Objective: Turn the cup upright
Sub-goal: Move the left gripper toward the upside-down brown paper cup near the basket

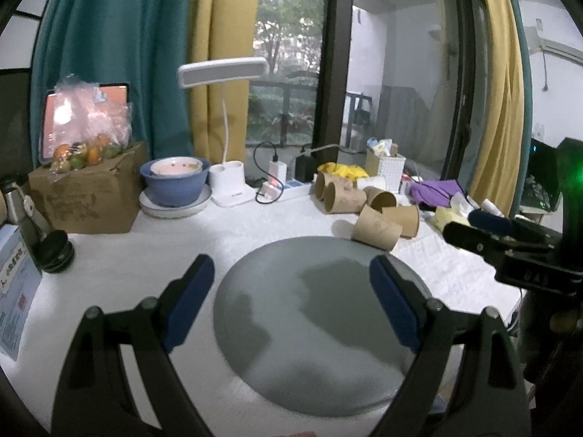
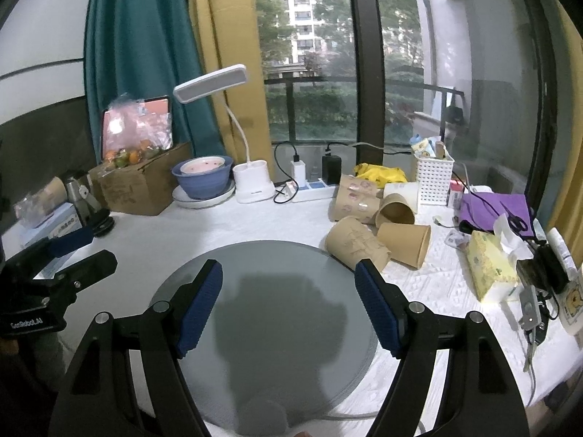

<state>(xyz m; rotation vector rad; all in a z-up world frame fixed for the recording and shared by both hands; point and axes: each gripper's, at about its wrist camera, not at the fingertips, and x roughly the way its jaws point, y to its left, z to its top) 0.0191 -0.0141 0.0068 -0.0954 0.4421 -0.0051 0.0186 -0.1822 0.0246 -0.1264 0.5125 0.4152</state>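
Several brown paper cups lie on their sides in a pile at the far right of the white table. The nearest cup (image 1: 377,228) (image 2: 355,243) touches the far rim of a round grey mat (image 1: 320,324) (image 2: 269,324). A plain cup (image 1: 402,218) (image 2: 406,242) lies beside it. My left gripper (image 1: 291,273) is open and empty above the mat. My right gripper (image 2: 289,273) is open and empty above the mat, short of the nearest cup. Each gripper shows in the other's view, the right one (image 1: 484,231) and the left one (image 2: 78,251).
A cardboard box of fruit (image 1: 91,189), stacked bowls (image 1: 175,182), a white desk lamp (image 1: 229,182) and a power strip (image 1: 288,185) line the back. A white basket (image 2: 433,176), purple cloth (image 2: 492,211) and tissue box (image 2: 488,266) crowd the right. A black lid (image 1: 54,251) lies left.
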